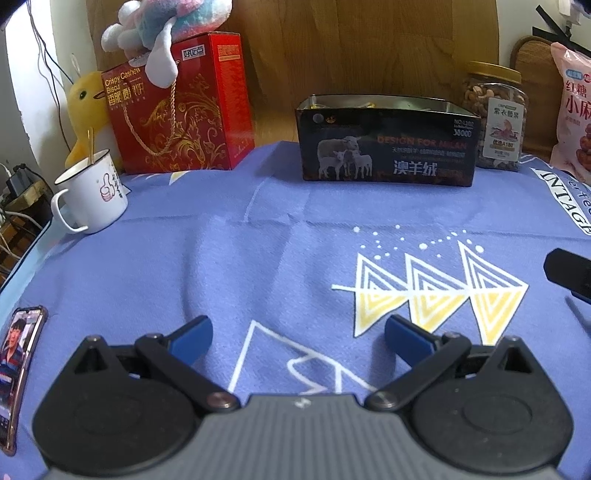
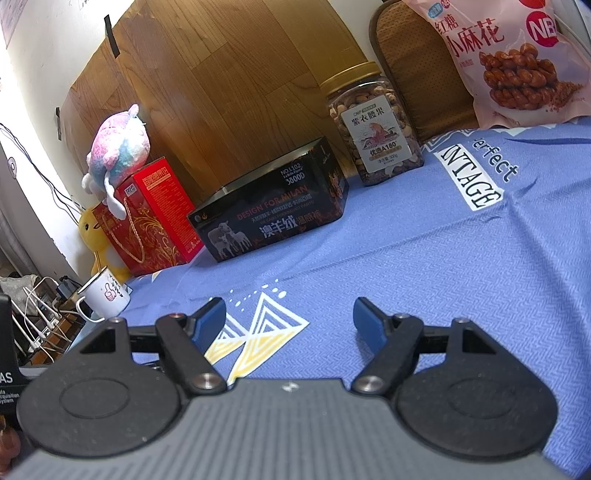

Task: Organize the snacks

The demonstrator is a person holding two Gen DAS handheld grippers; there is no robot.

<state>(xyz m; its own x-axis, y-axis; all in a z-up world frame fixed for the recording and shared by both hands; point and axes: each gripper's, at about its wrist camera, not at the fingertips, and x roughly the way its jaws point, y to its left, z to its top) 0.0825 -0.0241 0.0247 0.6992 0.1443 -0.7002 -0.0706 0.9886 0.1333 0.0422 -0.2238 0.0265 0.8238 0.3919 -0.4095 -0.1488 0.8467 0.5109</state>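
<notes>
An open black tin box with sheep printed on it stands at the back of the blue cloth; it also shows in the right wrist view. A clear jar of nuts with a gold lid stands right of it, also in the right wrist view. A pink bag of fried twists leans at the far right, also in the right wrist view. A red biscuit box stands at the back left. My left gripper is open and empty over the cloth. My right gripper is open and empty.
A white enamel mug stands at the left edge. A phone lies at the near left. A yellow plush and a pastel plush sit by the red box. A wooden board backs the table. Cables hang at the left.
</notes>
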